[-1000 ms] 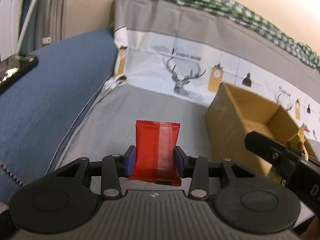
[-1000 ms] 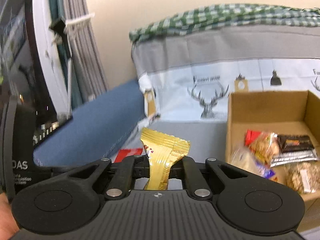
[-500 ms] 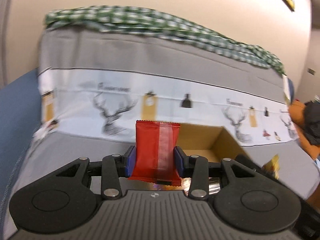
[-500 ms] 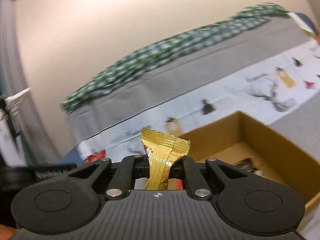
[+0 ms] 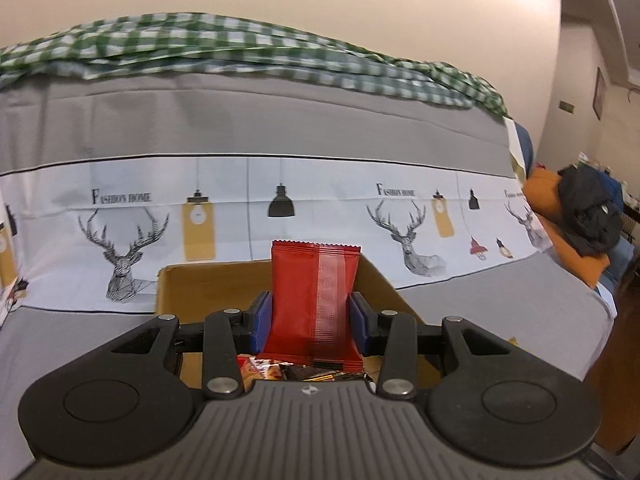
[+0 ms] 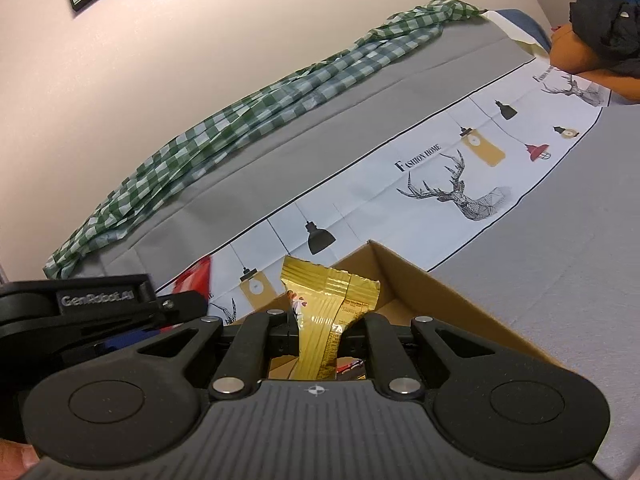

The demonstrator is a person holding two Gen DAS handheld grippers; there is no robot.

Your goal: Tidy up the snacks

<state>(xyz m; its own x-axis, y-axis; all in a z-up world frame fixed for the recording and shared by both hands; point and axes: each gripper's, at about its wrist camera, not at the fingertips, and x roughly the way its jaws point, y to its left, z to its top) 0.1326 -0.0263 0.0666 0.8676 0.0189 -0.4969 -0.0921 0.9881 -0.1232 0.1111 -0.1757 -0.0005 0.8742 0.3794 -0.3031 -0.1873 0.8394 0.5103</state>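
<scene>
My left gripper (image 5: pixel 310 318) is shut on a red snack packet (image 5: pixel 314 300), held upright over an open cardboard box (image 5: pixel 200 280) on a sofa seat. Several snack packets (image 5: pixel 272 370) lie in the box below it. My right gripper (image 6: pixel 320 332) is shut on a gold snack packet (image 6: pixel 326 312), pinched at its middle, over the same box (image 6: pixel 432 292). The left gripper shows at the left edge of the right wrist view (image 6: pixel 100 312), with a bit of its red packet (image 6: pixel 194 280).
The sofa has a grey cover with a white deer-print band (image 5: pixel 400 216). A green checked cloth (image 5: pixel 240 48) lies along the backrest top. An orange cushion and dark clothing (image 5: pixel 580 216) sit at the right end. Grey seat (image 6: pixel 560 260) spreads right of the box.
Both grippers have swung from the left end of the sofa to above the box, each still holding its packet. The blue armrest and the phone have left view.
</scene>
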